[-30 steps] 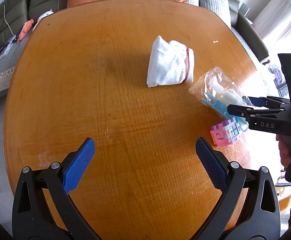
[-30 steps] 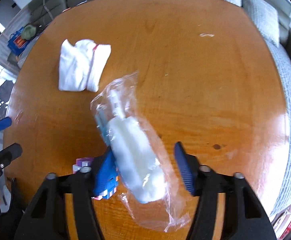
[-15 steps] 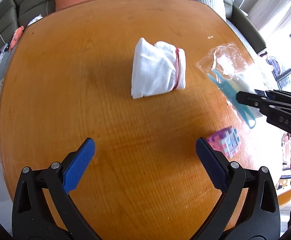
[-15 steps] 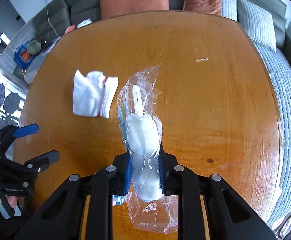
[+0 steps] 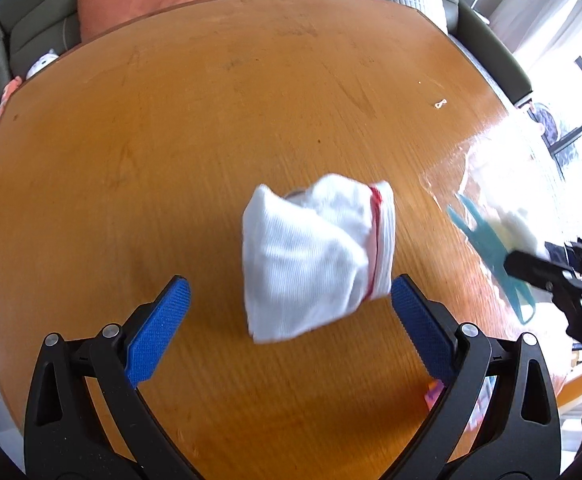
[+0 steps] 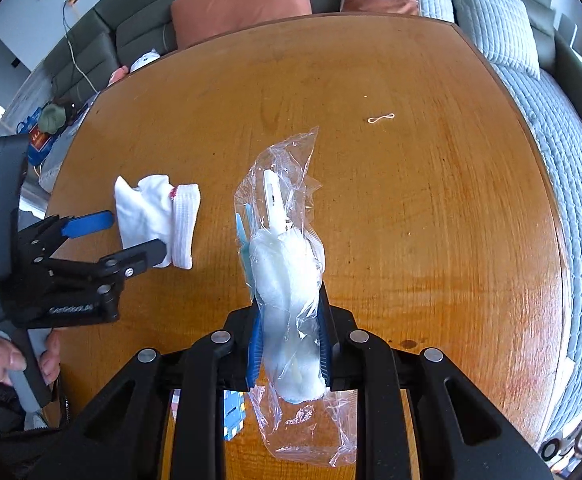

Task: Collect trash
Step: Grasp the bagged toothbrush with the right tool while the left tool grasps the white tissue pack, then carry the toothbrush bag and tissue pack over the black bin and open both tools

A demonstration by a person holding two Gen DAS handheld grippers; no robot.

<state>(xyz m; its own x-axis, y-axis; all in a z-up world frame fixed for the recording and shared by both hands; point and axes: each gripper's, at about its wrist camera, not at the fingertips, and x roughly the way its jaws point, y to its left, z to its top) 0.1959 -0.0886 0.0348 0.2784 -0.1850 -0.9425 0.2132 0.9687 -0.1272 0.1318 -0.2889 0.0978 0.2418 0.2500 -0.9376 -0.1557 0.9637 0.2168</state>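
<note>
At frame centre, the right tool (image 6: 289,344) pinches a crinkly clear plastic bag of white wadding (image 6: 287,280), light and slippery, above the round wooden tabletop (image 6: 431,208), while the wide-open left tool (image 5: 287,312) straddles a soft, folded white cloth (image 5: 315,256), best gripped mid-bundle.

We see the folded cloth (image 5: 315,256) on the surface (image 5: 211,128); the plastic bag (image 6: 285,280) right of it, the sofa (image 6: 491,24) behind it.

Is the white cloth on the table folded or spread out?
Folded. The white cloth lies as a compact bundle, red-striped edge doubled over, on the table, between the open left gripper fingers.
</note>
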